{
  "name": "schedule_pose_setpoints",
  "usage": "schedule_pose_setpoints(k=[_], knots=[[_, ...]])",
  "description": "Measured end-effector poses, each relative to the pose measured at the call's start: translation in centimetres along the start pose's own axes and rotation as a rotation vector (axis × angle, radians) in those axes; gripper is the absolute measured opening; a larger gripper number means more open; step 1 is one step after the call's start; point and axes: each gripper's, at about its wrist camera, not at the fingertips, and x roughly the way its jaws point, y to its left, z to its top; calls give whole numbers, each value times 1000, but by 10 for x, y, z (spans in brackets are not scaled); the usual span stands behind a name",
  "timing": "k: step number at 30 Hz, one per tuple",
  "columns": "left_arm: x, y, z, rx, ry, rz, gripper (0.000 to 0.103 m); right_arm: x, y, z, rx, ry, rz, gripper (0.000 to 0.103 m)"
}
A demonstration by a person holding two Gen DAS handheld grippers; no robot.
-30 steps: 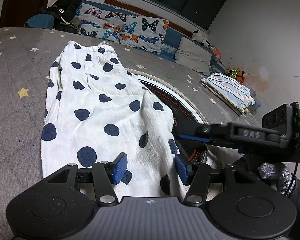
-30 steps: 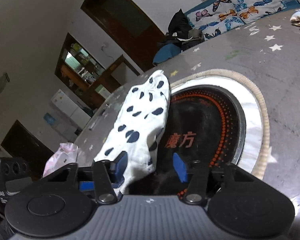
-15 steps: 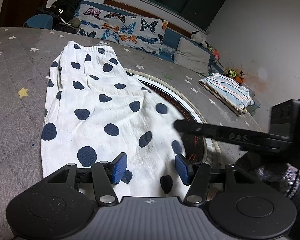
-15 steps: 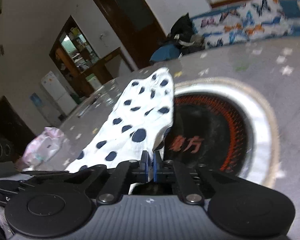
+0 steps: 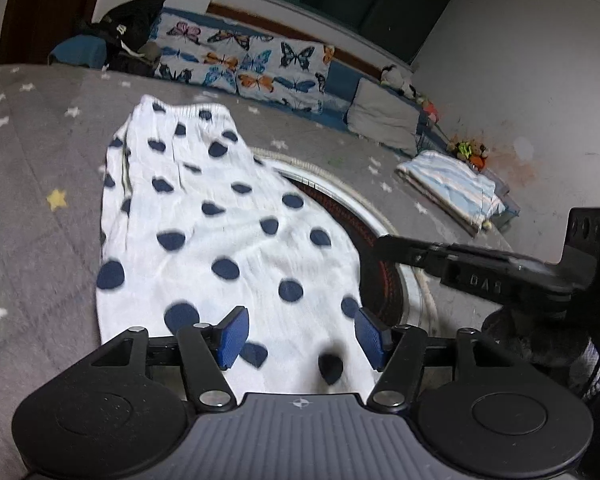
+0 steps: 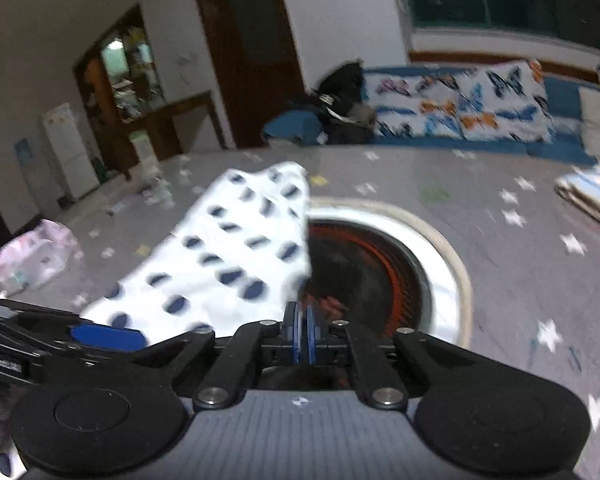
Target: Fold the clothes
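Note:
White trousers with dark blue polka dots (image 5: 220, 216) lie flat on a grey star-patterned mat, waistband at the far end. My left gripper (image 5: 300, 340) is open, its blue pads (image 5: 232, 336) over the near hem. My right gripper (image 6: 300, 330) is shut at the near right edge of the trousers (image 6: 228, 264); whether cloth is pinched between its pads is not clear. The right gripper also shows in the left wrist view (image 5: 384, 244), at the trousers' right edge.
A round black and red rug with a white rim (image 5: 404, 264) lies under the trousers' right side. A folded striped cloth (image 5: 452, 184) lies at the far right. Butterfly cushions (image 5: 244, 60) and a dark bag (image 5: 128, 28) line the far wall. A pink bundle (image 6: 28, 256) lies at the left.
My right gripper has shut at the trousers' right edge and swung its view right. The trousers' near right part has shifted slightly. My left gripper stays open over the hem.

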Motion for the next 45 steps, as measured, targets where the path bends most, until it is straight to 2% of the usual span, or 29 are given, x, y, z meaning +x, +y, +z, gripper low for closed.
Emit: schedule_pose_setpoints(k=[4, 7, 10, 13, 16, 18, 20, 24, 26, 28, 30, 34, 40, 45], knots=[[6, 10, 15, -33, -14, 4, 59, 10, 18, 6, -41, 2, 68, 9], [17, 21, 25, -64, -10, 15, 49, 25, 27, 4, -65, 35, 88, 11], [29, 36, 32, -84, 3, 62, 39, 34, 29, -1, -71, 68, 75, 16], [29, 52, 34, -111, -8, 108, 32, 36, 27, -5, -68, 86, 65, 17], [22, 62, 39, -131, -38, 143, 32, 33, 22, -7, -59, 90, 63, 18], [20, 66, 42, -145, -51, 152, 32, 31, 21, -5, -55, 81, 65, 23], [21, 63, 47, -137, -57, 138, 32, 31, 24, -1, -65, 61, 68, 39], [36, 52, 55, -53, -49, 166, 32, 39, 30, 6, -85, 25, 62, 44], [43, 56, 59, -43, -48, 203, 32, 46, 30, 8, -81, 26, 55, 52], [47, 64, 62, -43, -51, 237, 25, 52, 29, 7, -85, 35, 46, 55], [45, 68, 65, -43, -59, 257, 25, 56, 28, 6, -89, 47, 41, 64], [42, 68, 72, -25, -79, 299, 26, 56, 24, 5, -75, 43, 85, 81], [53, 63, 77, 44, -67, 370, 31, 55, 13, 4, -11, 41, 149, 89], [59, 67, 86, 72, -58, 434, 32, 54, 3, 3, 50, 31, 210, 95]])
